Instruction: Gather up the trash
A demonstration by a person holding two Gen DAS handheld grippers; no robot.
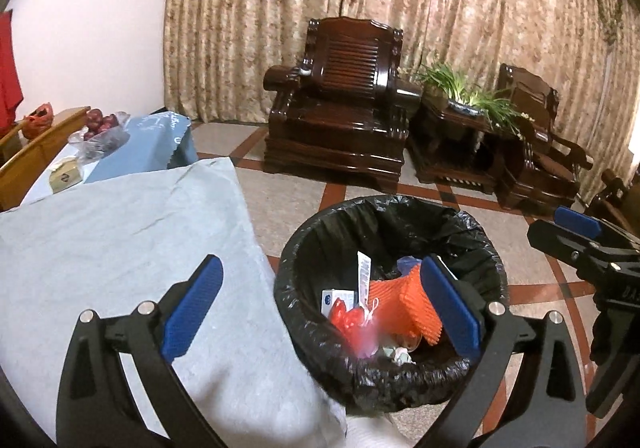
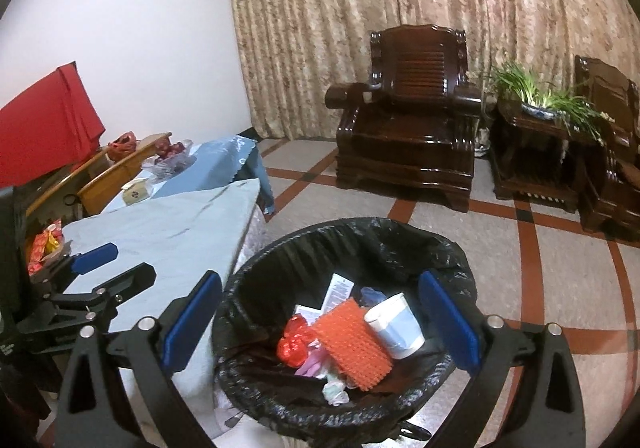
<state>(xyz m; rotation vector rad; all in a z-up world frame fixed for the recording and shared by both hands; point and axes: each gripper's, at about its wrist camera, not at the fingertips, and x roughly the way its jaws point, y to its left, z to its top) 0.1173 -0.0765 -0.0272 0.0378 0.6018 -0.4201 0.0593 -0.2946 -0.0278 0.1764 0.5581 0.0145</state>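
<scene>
A home living room. Heavy patterned curtains (image 1: 360, 8) cover the wall at 12 o'clock, with carved dark-wood armchairs (image 1: 340, 108) and a potted plant (image 2: 536, 96) before them. Tiled floor (image 2: 540, 248) with red bands; at 9 o'clock a cloth-covered tabletop (image 1: 120, 216) carries fruit (image 1: 100, 120).

Bin (image 2: 256, 400) stands on floor (image 2: 520, 288), just right of tabletop (image 2: 168, 232). Cup (image 2: 394, 326), mesh sleeve (image 2: 354, 344) and wrappers lie inside. Armchair (image 2: 408, 132) and plant (image 2: 536, 96) stand behind.
</scene>
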